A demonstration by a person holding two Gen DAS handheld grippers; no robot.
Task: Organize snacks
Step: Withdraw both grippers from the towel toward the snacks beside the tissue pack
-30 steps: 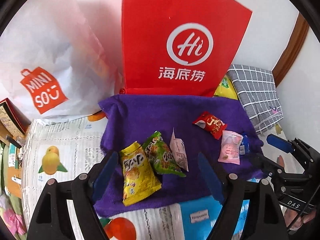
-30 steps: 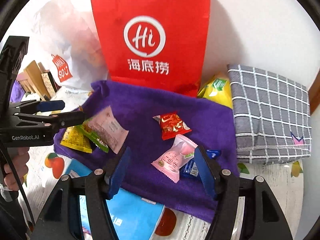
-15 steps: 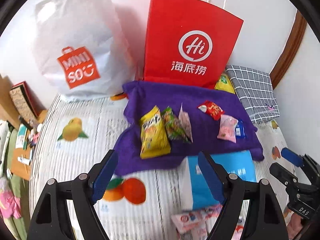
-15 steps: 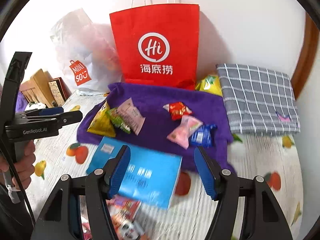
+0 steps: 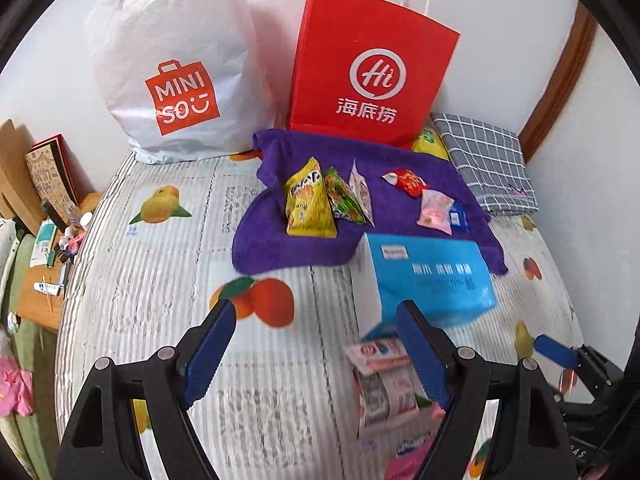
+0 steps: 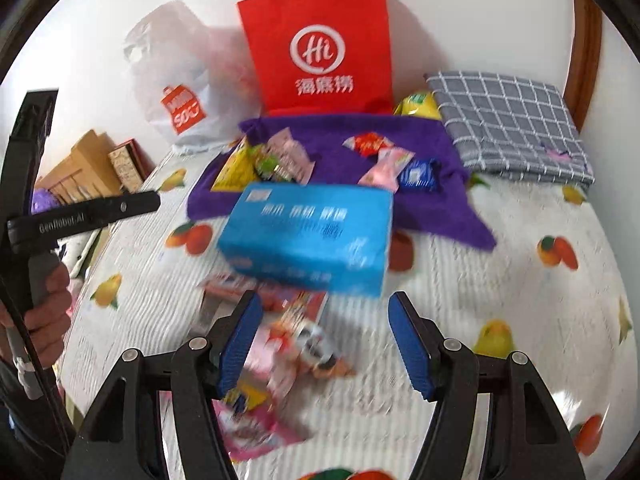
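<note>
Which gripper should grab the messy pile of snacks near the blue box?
Probably the right gripper: it is open, and the loose snack packets lie between its fingers. The left gripper shows them beside one finger.

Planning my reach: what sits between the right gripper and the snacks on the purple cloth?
A blue box, with loose packets nearer the right gripper, in the right wrist view.

Purple cloth point(image 5: 276, 240), blue box point(image 5: 436, 280), red bag point(image 5: 372, 40) (white logo), grey checked cushion point(image 5: 488, 160), fruit-printed sheet point(image 5: 160, 272).

Blue box point(image 6: 308, 236) beside purple cloth point(image 6: 432, 216), snack packets point(image 6: 280, 344) between open jaws.
</note>
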